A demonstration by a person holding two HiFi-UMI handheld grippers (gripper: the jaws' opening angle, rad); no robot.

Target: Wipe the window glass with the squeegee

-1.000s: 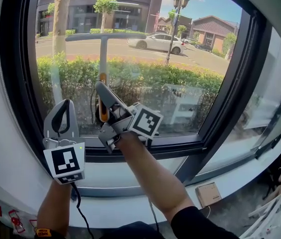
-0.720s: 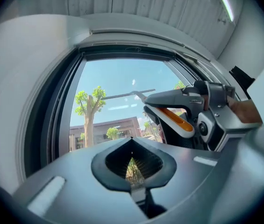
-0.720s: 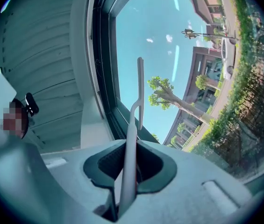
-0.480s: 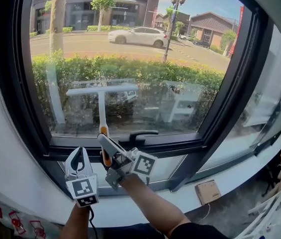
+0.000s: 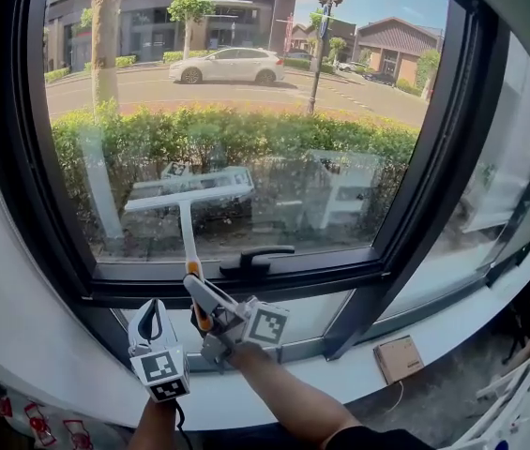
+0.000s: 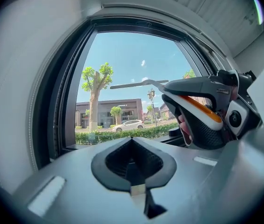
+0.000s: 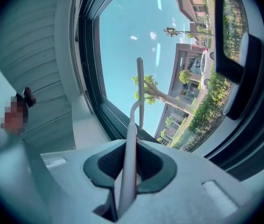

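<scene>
The squeegee (image 5: 187,235) is held in the right gripper (image 5: 199,298), below the middle of the window glass (image 5: 246,111). In the right gripper view the two jaws are seen clamped on the white handle, which fills the narrow gap between the dark pads (image 7: 153,164). The handle's long axis runs nearly upright, from the gripper just under the black window frame (image 5: 274,284) up across the frame onto the lower pane, leaning a little to the left. An orange section is seen at its lower end, by the jaws. The blade is set crosswise at the top of the handle, nearly level, with its right end slightly higher. It lies in front of the lower left part of the glass, left of and above the black window handle (image 5: 257,255). Whether its edge presses on the pane cannot be told.

The left gripper (image 5: 150,312) is held beside the right one, to its left and a little lower, in front of the white wall under the sill. Its jaws are brought together with nothing between them, as its own view shows.

Through the glass a hedge (image 5: 340,143), a white car (image 5: 227,64) and a tree trunk (image 5: 105,36) are seen.
</scene>
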